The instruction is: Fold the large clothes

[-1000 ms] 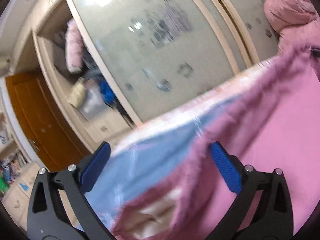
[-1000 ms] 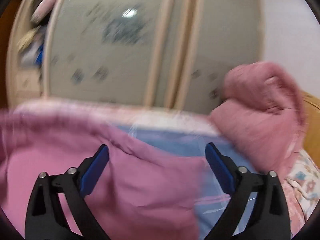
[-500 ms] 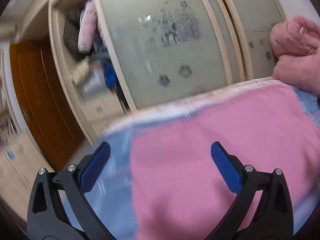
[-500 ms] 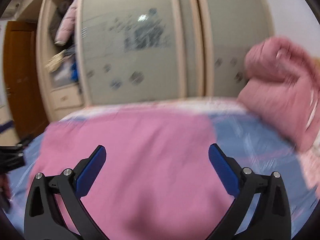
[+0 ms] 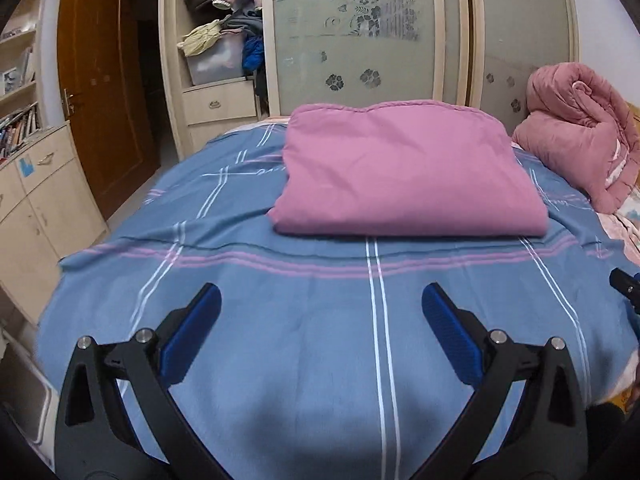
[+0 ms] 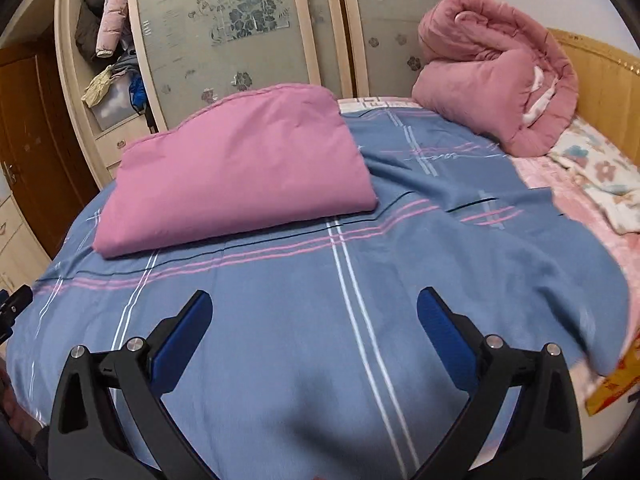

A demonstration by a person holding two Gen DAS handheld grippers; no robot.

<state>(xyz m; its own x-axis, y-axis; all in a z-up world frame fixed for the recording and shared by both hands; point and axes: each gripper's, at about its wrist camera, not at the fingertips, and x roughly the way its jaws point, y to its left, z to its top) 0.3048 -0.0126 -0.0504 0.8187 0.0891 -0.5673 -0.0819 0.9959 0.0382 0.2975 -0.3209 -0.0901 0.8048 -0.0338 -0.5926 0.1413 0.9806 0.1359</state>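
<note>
the pink quilt (image 5: 404,176) lies folded in a neat thick rectangle on the far half of the bed, resting on the blue striped sheet (image 5: 320,320), with a rolled pink duvet (image 5: 576,136) well apart at the headboard end. in the right wrist view the same pink quilt (image 6: 236,168) sits left of centre, its near fold edge toward the tools and a little rounded.

the left tool (image 5: 320,312) hangs over the bare sheet with its jaws spread wide and nothing between them; the right tool (image 6: 314,316) is likewise wide and empty, near the foot of the bed.

judging from how it lies, the fold looks nearly or wholly done, and what remains is a tidy-up or one more halving. to do that well, each tool should take a near corner of the quilt, pinching through all the layers and not just the top one, so the stack does not shear. lift both corners evenly, carry them straight to the far edge and lay them down flat. keep the blue sheet out of the pinch, since it lies loose and wrinkled just under the fold edge.
</note>
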